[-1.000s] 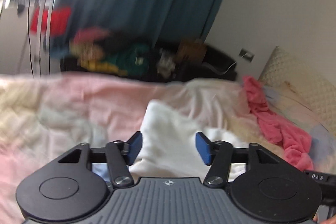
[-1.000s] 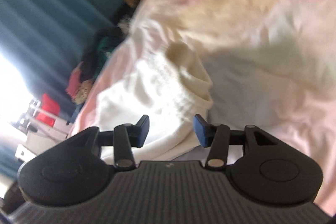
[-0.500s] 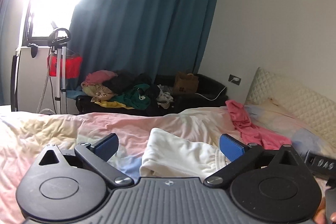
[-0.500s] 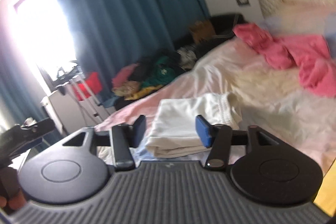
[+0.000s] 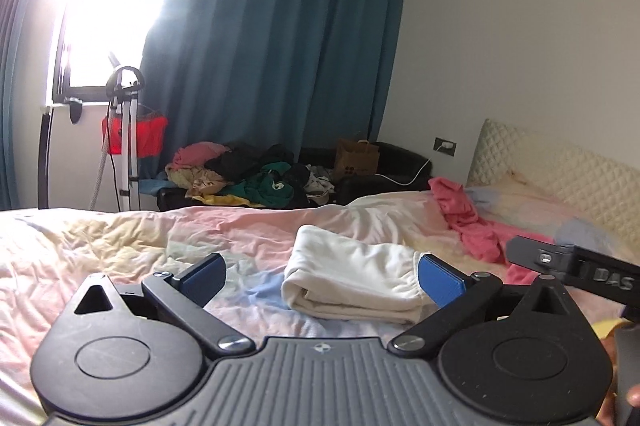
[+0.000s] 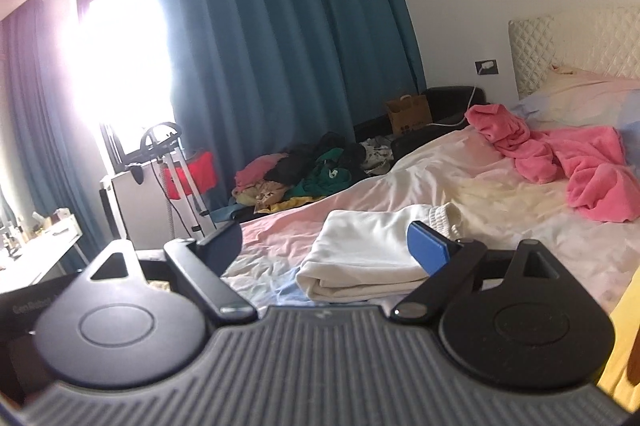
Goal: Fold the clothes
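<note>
A folded white garment lay on the pastel bedspread of the bed, ahead of both tools and touched by neither; the left tongs stood spread wide with nothing between the blue pads, and the right tongs, their jaws having just been opening, were likewise spread and empty, the garment seen beyond them; a crumpled pink garment sprawled further up the bed near the quilted headboard, well apart from the white one, apparently not yet folded; the white cloth looked soft, light and limp, likely to sag and lose its fold if lifted by one corner, so a hold on the doubled edge nearest the cameras, one tool at each end, seemed the safest; the pink piece looked fluffier and bulkier, probably best pinched at a hem or shoulder seam and shaken flat; a heap of clothes waited beneath the blue curtain.
</note>
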{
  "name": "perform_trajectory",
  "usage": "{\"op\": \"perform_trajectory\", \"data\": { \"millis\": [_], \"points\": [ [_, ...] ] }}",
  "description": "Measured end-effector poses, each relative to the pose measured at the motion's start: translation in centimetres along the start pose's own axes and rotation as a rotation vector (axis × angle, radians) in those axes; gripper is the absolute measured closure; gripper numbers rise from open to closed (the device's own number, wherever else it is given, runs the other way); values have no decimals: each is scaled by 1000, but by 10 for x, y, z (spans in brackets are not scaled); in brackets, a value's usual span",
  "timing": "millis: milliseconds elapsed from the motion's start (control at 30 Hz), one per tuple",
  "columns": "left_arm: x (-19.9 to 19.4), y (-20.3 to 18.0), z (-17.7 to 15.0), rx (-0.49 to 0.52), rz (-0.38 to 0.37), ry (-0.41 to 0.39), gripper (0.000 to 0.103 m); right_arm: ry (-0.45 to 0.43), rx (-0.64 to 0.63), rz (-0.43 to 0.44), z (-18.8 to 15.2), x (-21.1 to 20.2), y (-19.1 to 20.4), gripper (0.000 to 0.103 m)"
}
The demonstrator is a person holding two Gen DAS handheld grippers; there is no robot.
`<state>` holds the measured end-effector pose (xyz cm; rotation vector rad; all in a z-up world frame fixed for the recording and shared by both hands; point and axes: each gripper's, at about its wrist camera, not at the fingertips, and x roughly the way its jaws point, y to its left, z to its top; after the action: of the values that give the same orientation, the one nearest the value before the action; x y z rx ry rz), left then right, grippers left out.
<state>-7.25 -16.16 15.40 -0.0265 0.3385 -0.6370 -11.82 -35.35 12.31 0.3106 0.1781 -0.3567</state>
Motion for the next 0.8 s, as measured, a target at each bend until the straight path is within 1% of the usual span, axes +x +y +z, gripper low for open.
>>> {"op": "perform_trajectory", "data": {
  "millis": [67,133,300,367,467,533,667,800],
  "points": [
    [-5,2,-8,-11,-7,-2,0,-5,-41,-15,-10,1,6,12],
    [-7,5,-13,-25,-15,-3,0,-1,-51,-19,-18,3,9,12],
    [-3,7,-25,1,36,-11,0,11,-75,-41,-35,10,14,12],
    [2,9,-30,-3,22,-21,0,11,-80,-53,-41,12,14,12],
    [7,4,-38,25,47,-25,0,18,-86,-62,-49,15,14,12],
    [12,1,-41,35,43,-15,0,24,-77,-68,-54,16,11,12],
    [18,6,-45,18,-3,-12,0,14,-91,-92,-62,17,10,12],
    [21,7,-49,24,9,0,0,0,-110,-104,-70,21,8,13]
  ]
}}
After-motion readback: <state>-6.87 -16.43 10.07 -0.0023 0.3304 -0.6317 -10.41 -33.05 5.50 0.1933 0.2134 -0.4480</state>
